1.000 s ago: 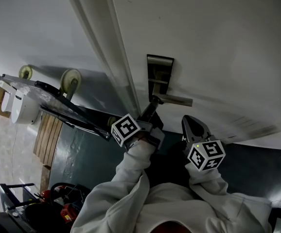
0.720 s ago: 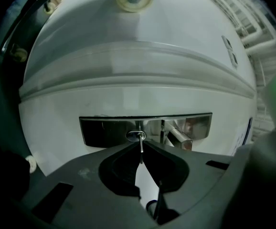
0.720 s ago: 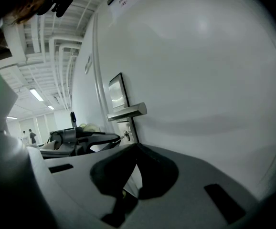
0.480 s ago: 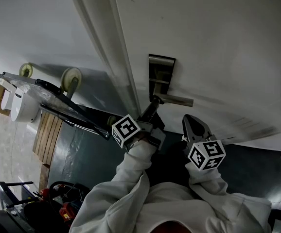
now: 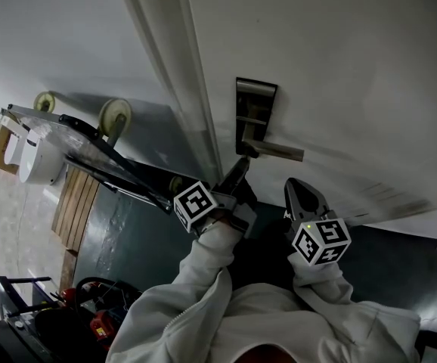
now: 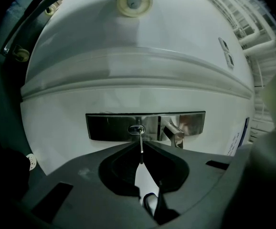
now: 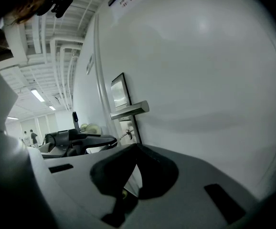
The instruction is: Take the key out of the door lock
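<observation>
On the white door sits a metal lock plate with a lever handle. A thin key runs from the keyhole straight back between the jaws of my left gripper, which is shut on it. The blade's far end is still at the keyhole. In the head view the left gripper points at the plate just below the handle. My right gripper hangs to the right, clear of the door, shut with nothing in it. From the right gripper view the key shows beside the plate.
The door frame runs along the left of the door. A wheeled cart lies by the wall at left, with wooden slats below it. A paper notice is stuck on the door at right. The floor is dark.
My left gripper has drawn back a little from the lock plate with the key in its jaws. The right gripper has stayed where it was.
</observation>
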Motion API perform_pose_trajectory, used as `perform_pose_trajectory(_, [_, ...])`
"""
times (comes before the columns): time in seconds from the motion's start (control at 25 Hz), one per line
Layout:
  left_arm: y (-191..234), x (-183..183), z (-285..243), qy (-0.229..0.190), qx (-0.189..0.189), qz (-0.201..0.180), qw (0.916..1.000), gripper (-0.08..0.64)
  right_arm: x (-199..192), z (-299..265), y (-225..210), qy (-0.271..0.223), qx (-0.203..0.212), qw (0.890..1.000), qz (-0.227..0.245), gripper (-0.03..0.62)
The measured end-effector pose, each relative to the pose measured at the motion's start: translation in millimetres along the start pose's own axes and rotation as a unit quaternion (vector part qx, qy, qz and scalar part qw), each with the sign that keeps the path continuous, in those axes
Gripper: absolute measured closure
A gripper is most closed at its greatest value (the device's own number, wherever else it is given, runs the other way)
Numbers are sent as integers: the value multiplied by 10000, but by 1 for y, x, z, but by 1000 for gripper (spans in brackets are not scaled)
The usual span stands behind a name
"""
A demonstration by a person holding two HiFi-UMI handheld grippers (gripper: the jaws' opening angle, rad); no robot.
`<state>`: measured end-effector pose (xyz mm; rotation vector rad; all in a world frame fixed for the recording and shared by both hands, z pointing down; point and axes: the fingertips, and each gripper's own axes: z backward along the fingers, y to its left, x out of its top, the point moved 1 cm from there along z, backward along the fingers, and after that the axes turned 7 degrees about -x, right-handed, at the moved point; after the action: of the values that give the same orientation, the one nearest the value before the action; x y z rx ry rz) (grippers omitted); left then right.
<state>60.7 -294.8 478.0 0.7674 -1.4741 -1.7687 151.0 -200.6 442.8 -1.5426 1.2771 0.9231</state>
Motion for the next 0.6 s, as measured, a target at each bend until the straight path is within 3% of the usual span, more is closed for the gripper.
perform_pose_trajectory(0.4, [-6, 6, 19, 96, 20, -427, 9990, 532, 3, 2, -2, -40, -39, 10000, 32, 540])
perform_pose_trajectory(0.6, [-8, 8, 31, 324, 58, -926, 9952, 532, 2, -4, 3, -12, 28, 10000, 19, 540])
